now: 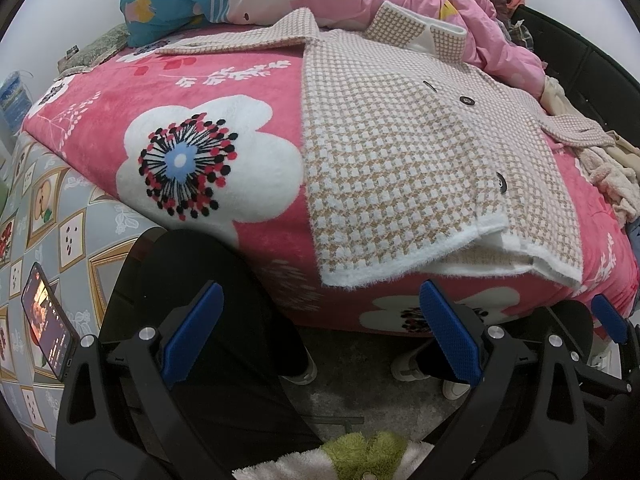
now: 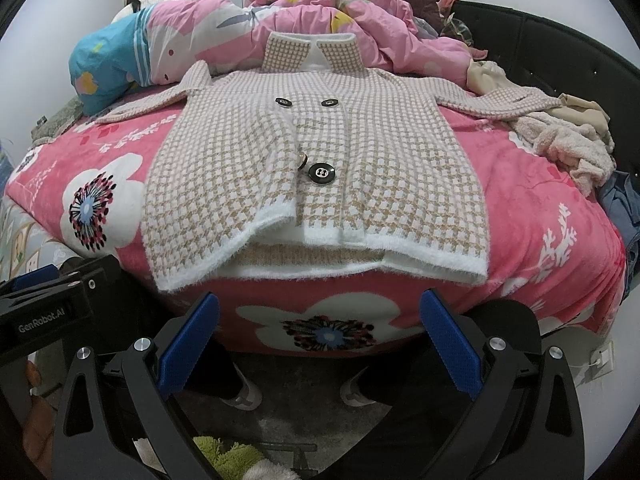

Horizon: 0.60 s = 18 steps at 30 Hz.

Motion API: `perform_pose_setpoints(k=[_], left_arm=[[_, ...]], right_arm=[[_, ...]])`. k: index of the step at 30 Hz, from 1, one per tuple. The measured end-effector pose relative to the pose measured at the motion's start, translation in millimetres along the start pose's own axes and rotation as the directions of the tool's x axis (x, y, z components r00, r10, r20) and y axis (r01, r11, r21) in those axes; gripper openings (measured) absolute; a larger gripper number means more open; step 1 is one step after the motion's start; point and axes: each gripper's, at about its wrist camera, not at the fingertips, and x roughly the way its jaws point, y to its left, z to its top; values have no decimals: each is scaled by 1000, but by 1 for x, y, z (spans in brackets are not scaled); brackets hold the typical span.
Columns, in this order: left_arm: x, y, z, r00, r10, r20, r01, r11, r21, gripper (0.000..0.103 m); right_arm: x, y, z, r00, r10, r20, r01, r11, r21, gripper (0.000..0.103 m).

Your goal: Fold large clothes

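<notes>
coat's right sleeve point(image 2: 516, 104) end hidden, phone point(image 1: 48, 326) screen blurred

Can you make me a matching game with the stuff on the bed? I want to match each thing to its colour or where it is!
Things:
1. checked coat
2. blanket
3. pillow
4. left tongs

Clues:
A. blue with bright shapes, at the far left of the bed
B. open and holding nothing, in front of the bed edge
C. pink with big white flowers
D. lying flat with sleeves spread out, black buttons down the front

Pairs: 1-D, 2-C, 3-A, 4-B
</notes>
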Motion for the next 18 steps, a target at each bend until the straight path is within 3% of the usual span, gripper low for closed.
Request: perform_pose_setpoints(k=[18], left_arm=[[0,8,-2,1000,4,3,-4,1000,-8,95]], right_arm=[[-2,5,4,1000,-18,4,18,1000,-13,98]])
